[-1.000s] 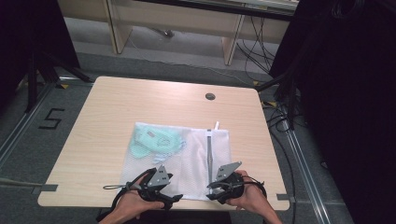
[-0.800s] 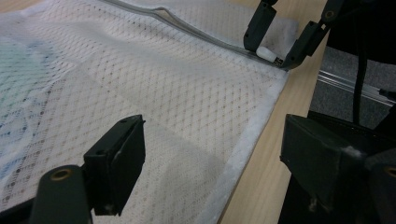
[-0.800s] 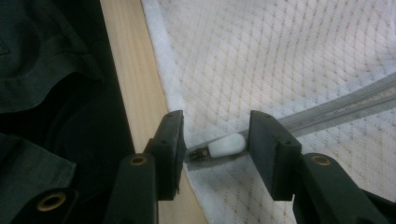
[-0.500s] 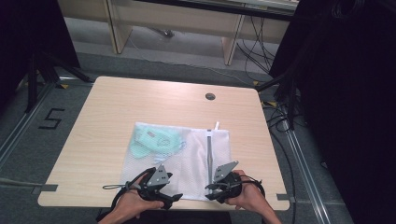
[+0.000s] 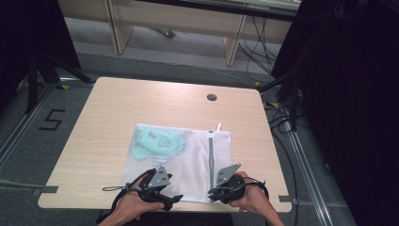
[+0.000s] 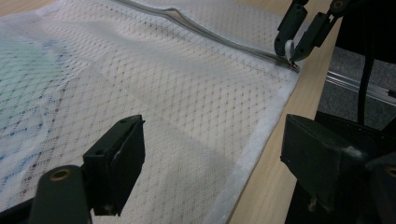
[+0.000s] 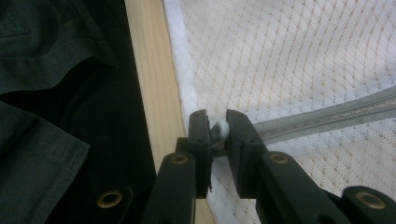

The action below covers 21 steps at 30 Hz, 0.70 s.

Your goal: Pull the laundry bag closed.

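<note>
The right gripper (image 7: 216, 133) is closing its jaws on the small white zipper pull (image 7: 220, 129) at the near end of the zipper (image 7: 327, 116); the jaws have just been drawing together, and in the right gripper view the pull is sitting pinched between the two black pads. The left gripper view is showing the same grip from the side, far off at the bag's near right corner (image 6: 293, 50). The left gripper (image 6: 212, 168) is standing wide open, one jaw over the mesh and the other past the bag's hem, over the table's near edge, pressing on nothing.

From above, both tips are hard to make out: the hands and the grey plates are covering them, and the person's forearms are being cut off by the bottom of the high view. The left gripper (image 5: 160, 186) is sitting at the near left of the bag, the right one (image 5: 221, 188) at the near right.

The white mesh laundry bag (image 5: 188, 160) is lying flat on the near half of the wooden table (image 5: 141, 103). Inside it, showing blurred through the mesh at the far left, is lying a pale green garment (image 5: 157, 141); its exact shape I cannot tell. The zipper is running near to far along the bag's right part.
</note>
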Each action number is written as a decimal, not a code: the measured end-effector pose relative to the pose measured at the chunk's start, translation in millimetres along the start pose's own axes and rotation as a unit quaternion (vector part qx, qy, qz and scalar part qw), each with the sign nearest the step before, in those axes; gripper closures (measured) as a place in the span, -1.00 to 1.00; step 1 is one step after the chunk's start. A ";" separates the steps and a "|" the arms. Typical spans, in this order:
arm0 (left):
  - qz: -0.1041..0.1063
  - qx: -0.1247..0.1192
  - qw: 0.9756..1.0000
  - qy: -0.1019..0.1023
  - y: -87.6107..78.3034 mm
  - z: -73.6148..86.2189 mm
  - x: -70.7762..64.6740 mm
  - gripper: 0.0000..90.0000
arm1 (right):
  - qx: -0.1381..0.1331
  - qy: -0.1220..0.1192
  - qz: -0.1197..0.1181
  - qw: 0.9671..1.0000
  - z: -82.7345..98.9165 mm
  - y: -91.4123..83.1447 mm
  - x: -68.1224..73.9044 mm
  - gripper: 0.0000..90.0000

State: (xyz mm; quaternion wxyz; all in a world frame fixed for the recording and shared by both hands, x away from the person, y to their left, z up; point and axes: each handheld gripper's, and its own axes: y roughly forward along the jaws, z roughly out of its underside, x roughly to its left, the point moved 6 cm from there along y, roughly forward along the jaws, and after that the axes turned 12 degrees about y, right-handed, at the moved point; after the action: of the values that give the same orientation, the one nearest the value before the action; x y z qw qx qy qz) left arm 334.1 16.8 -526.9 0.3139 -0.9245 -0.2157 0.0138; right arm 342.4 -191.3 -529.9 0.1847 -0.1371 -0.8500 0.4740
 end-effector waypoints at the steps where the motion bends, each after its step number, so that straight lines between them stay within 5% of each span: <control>1: 0.002 -0.005 1.000 -0.005 0.3 -0.6 -1.6 -0.52 | 0.003 0.001 -0.002 1.000 0.8 0.3 0.6 0.84; 9: 0.004 0.010 1.000 0.012 0.3 2.4 -0.7 -0.52 | 0.010 -0.003 -0.003 1.000 4.0 -1.6 2.2 0.91; 12: 0.004 0.005 1.000 0.002 0.2 0.8 -1.3 -0.51 | 0.010 0.006 -0.002 1.000 4.1 -1.6 1.8 0.92; 15: 0.016 0.007 1.000 0.025 3.1 1.1 -3.9 -0.31 | 0.008 0.009 -0.004 1.000 4.1 -2.5 2.6 0.92; 18: 0.022 0.004 1.000 0.012 7.5 0.2 -8.2 -0.32 | 0.005 0.014 -0.001 1.000 3.4 -5.1 0.5 0.92; 19: 0.019 0.006 1.000 0.018 9.2 -0.5 -8.9 -0.29 | 0.007 0.028 -0.003 1.000 4.4 -5.0 2.1 0.92; 21: 0.026 0.002 0.999 0.023 14.4 -3.2 -15.6 -0.27 | 0.001 0.016 -0.001 1.000 2.9 -5.8 0.6 0.92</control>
State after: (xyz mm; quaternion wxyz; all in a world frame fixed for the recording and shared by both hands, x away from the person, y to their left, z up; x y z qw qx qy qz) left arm 326.0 -1.6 -534.5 0.3202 -0.9292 -0.1847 0.0014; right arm 340.3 -196.2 -526.3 0.1985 -0.1435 -0.8466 0.4726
